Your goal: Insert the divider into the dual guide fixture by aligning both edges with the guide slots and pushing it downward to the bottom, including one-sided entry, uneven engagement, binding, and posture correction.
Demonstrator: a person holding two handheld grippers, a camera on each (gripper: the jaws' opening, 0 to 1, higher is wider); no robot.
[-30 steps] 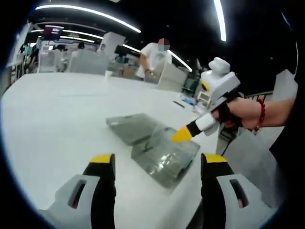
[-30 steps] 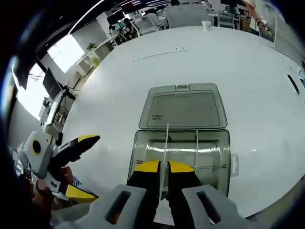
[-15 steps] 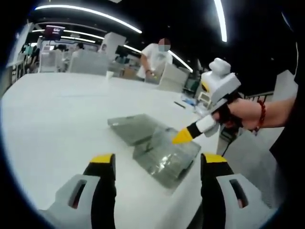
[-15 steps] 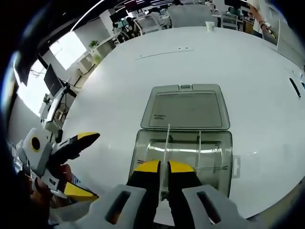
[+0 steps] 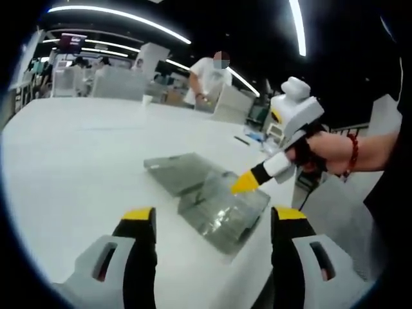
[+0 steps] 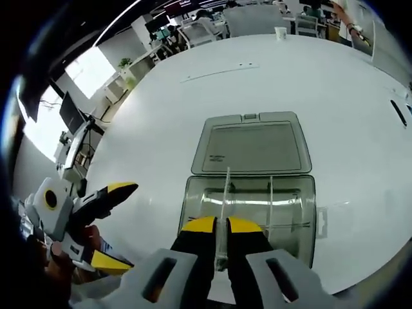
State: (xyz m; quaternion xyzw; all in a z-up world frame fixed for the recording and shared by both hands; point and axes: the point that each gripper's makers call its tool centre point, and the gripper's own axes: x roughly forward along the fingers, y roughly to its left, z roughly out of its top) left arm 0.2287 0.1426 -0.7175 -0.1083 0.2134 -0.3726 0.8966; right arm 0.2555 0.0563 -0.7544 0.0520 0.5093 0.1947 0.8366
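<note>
The clear box (image 6: 248, 206), lid (image 6: 254, 147) folded flat, sat near the tabletop's (image 6: 193, 109) edge. The right gripper (image 6: 220, 225) pinched the thin divider (image 6: 225, 193), partway into the box, seemingly not bottomed. The left gripper (image 5: 212, 215) was spread, empty

Smooth, glossy white table (image 6: 193, 109); clear, smoky plastic fixture (image 6: 293, 215) with shiny walls; thin transparent plastic divider (image 6: 225, 193); matt grey and yellow plastic on right gripper (image 6: 219, 225).
</note>
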